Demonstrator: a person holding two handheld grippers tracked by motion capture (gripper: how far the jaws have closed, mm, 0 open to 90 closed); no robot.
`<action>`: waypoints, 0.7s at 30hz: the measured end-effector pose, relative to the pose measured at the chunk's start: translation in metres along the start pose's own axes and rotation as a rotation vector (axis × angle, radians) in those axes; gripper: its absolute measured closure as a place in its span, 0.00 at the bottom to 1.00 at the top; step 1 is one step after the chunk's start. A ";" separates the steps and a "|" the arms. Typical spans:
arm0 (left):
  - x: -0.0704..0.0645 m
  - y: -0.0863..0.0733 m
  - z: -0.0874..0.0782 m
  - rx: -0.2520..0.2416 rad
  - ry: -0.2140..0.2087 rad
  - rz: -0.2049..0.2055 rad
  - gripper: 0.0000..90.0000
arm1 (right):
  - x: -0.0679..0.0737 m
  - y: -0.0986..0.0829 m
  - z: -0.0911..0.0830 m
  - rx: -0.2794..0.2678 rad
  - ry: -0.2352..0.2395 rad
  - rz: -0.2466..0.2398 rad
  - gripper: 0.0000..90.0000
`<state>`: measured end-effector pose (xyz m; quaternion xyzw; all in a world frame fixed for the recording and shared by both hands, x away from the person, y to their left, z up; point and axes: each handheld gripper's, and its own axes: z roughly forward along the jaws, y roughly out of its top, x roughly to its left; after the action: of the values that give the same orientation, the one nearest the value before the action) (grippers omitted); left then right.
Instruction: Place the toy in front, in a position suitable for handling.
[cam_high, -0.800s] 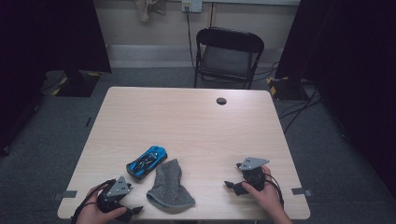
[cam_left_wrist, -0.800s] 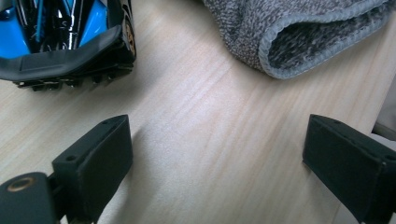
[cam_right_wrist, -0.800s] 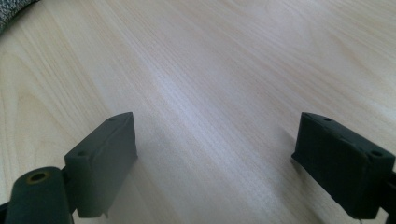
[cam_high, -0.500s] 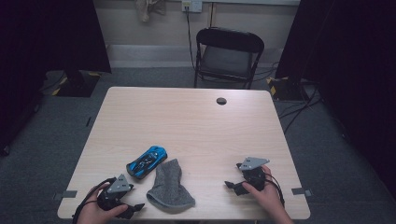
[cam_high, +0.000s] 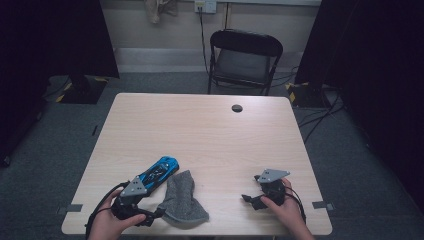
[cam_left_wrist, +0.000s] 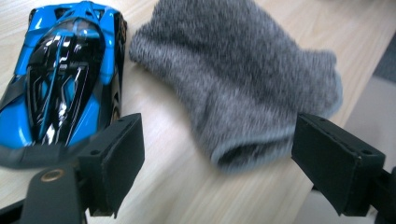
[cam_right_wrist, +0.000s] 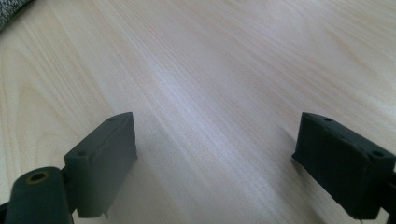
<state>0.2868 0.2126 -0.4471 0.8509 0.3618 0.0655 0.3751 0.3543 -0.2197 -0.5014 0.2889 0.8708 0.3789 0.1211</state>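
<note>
A blue and black toy car (cam_high: 159, 171) (cam_left_wrist: 60, 79) lies near the table's front left, with a grey sock (cam_high: 182, 199) (cam_left_wrist: 243, 79) right beside it. My left gripper (cam_high: 150, 216) (cam_left_wrist: 217, 163) hovers low at the front edge, open, its jaws spread on either side of the sock's cuff end and touching nothing. My right gripper (cam_high: 250, 199) (cam_right_wrist: 215, 163) rests at the front right, open over bare wood, with a corner of the sock (cam_right_wrist: 11, 9) at the top left of its view.
The light wooden table (cam_high: 210, 130) has a round cable hole (cam_high: 237, 108) near its far edge. A black folding chair (cam_high: 244, 60) stands behind the table. Dark curtains and floor cables flank the sides.
My left gripper has moved forward and to the right, closer to the sock and the car. The right gripper has stayed put.
</note>
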 end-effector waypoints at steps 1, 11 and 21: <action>0.000 0.000 0.000 0.000 0.000 0.000 0.19 | 0.000 0.000 0.000 0.000 0.000 0.000 0.13; -0.009 0.018 0.023 0.017 -0.013 -0.025 0.18 | 0.000 0.000 0.000 0.000 0.000 0.000 0.13; -0.015 0.030 0.045 0.021 0.014 -0.026 0.18 | 0.000 0.000 0.000 0.000 0.001 0.000 0.13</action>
<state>0.3100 0.1621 -0.4554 0.8497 0.3760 0.0628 0.3642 0.3544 -0.2197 -0.5014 0.2888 0.8709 0.3788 0.1207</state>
